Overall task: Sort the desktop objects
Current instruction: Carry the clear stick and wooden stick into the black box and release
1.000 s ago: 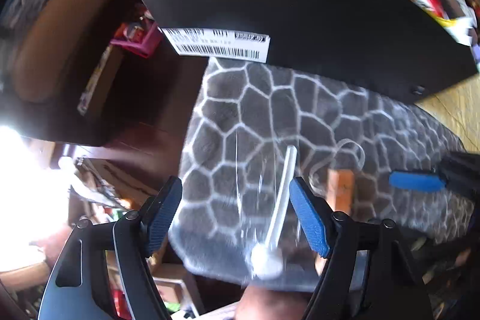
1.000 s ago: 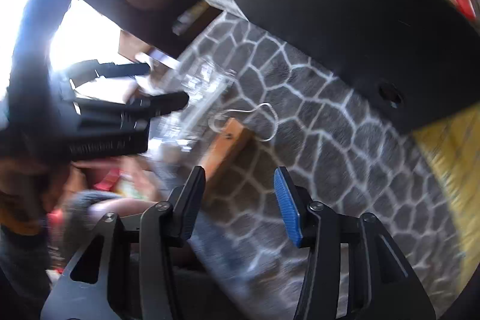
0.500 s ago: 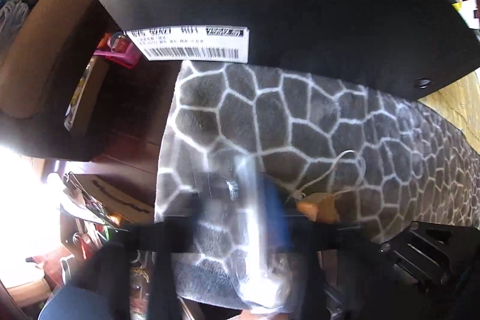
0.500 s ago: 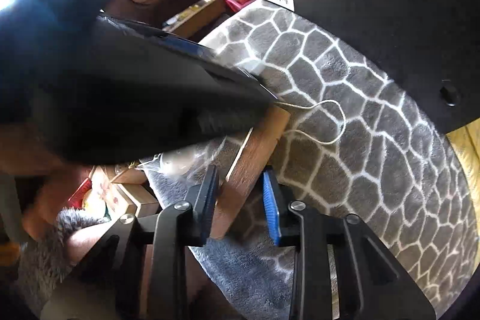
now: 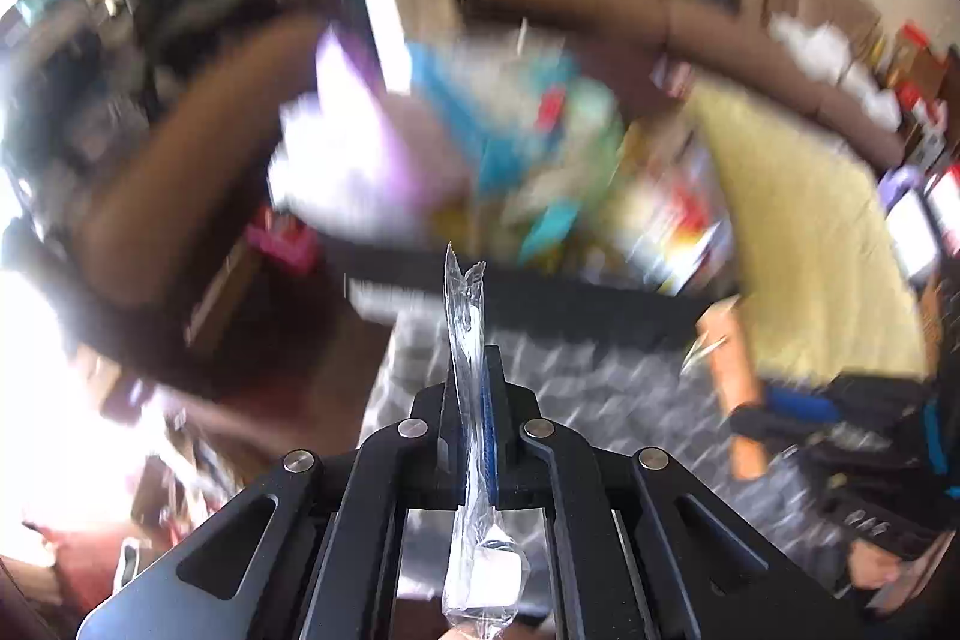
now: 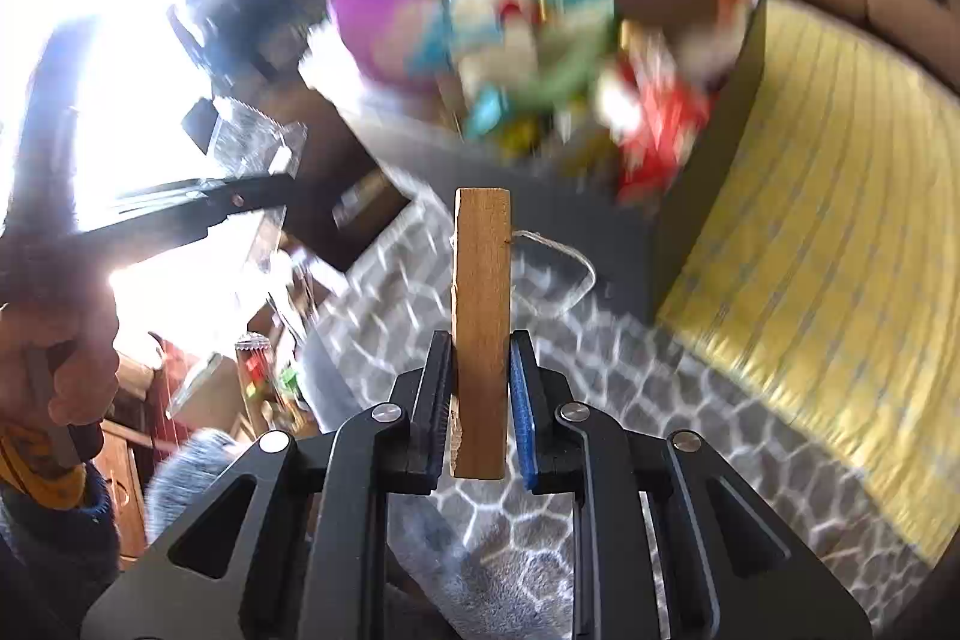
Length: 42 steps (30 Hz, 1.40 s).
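While the room behind is blurry, the two held things look sharp. The clear plastic packet is long and thin, with a white stick inside and a white lump at its near end. The wooden block is a flat, light brown piece with a thin white string looped from its side.

Only the left wrist view shows the packet close up, and it shows the block far off to the right, held by the other tongs. Only the right wrist view shows the string and a hand at the left edge.

The left tongs are clenched tight on the packet, above the grey patterned rug. The right tongs have just been closing and now squeeze the block, which stands upright above the rug.
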{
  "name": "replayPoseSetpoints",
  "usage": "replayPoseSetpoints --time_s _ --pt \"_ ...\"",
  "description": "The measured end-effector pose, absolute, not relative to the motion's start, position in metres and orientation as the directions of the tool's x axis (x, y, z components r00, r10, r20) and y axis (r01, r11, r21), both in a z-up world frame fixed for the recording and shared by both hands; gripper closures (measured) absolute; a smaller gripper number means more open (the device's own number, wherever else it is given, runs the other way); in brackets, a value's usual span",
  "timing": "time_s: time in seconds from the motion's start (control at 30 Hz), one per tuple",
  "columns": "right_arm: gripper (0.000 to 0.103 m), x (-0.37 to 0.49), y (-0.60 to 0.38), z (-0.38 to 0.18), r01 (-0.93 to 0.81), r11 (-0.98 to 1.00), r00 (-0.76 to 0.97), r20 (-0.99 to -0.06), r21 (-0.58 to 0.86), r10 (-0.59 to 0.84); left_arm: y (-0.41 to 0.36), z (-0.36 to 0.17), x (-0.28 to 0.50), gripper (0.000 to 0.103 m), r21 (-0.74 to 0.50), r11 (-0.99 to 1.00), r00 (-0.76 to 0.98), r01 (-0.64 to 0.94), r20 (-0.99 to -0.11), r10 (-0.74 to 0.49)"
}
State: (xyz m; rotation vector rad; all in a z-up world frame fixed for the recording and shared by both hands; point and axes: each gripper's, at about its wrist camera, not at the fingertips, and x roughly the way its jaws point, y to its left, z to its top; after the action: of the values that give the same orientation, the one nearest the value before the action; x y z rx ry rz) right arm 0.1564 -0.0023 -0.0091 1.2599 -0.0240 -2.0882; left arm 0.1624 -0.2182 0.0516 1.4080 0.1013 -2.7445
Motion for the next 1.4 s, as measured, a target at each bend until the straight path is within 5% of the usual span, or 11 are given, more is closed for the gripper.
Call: replayPoseSetpoints --time_s 0.23,0.4,0.7,0.97,1.2,1.23,1.3,1.33,1.37,1.4 --pt "0.086 0.163 0.004 0.060 0.570 -0.793 -0.483 -0.693 0.215 -0.535 -0.194 0.165 0.163 0.101 -0.047 -0.988 -0.793 0.145 -0.603 -0.088" --pt "0.086 0.157 0.005 0.102 0.559 -0.820 -0.572 -0.660 0.121 -0.487 -0.183 0.198 0.147 0.100 -0.149 -0.986 -0.857 0.072 -0.515 0.015" --pt "0.086 0.095 -0.009 0.110 0.569 -0.794 -0.620 -0.523 0.213 -0.585 -0.213 0.103 0.068 0.100 -0.369 -0.927 -0.845 0.070 -0.516 0.141" --pt "0.086 0.045 -0.048 0.004 0.520 -0.837 -0.558 -0.674 0.169 -0.483 -0.202 0.030 0.048 0.100 -0.302 -0.941 -0.767 0.149 -0.636 0.083" --pt "0.085 0.040 -0.055 -0.028 0.518 -0.841 -0.466 -0.774 0.154 -0.429 -0.189 0.016 0.041 0.099 -0.151 -0.957 -0.686 0.248 -0.725 -0.064" --pt "0.082 0.040 -0.050 -0.027 0.518 -0.841 -0.470 -0.771 0.154 -0.430 -0.185 0.019 0.043 0.092 -0.120 -0.962 -0.688 0.246 -0.721 -0.086" --pt "0.067 0.042 -0.041 -0.021 0.509 -0.846 -0.482 -0.763 0.156 -0.430 -0.178 0.026 0.049 0.060 -0.079 -0.966 -0.698 0.246 -0.706 -0.120" --pt "0.060 0.045 -0.037 -0.015 0.500 -0.852 -0.493 -0.758 0.153 -0.426 -0.175 0.033 0.054 0.031 -0.061 -0.965 -0.709 0.256 -0.690 -0.144" --pt "0.060 0.047 -0.031 -0.007 0.491 -0.859 -0.509 -0.751 0.148 -0.420 -0.172 0.038 0.059 0.019 -0.052 -0.963 -0.718 0.265 -0.677 -0.161" --pt "0.060 0.050 -0.027 0.000 0.484 -0.864 -0.521 -0.746 0.142 -0.415 -0.169 0.043 0.064 0.019 -0.040 -0.962 -0.725 0.271 -0.666 -0.176"
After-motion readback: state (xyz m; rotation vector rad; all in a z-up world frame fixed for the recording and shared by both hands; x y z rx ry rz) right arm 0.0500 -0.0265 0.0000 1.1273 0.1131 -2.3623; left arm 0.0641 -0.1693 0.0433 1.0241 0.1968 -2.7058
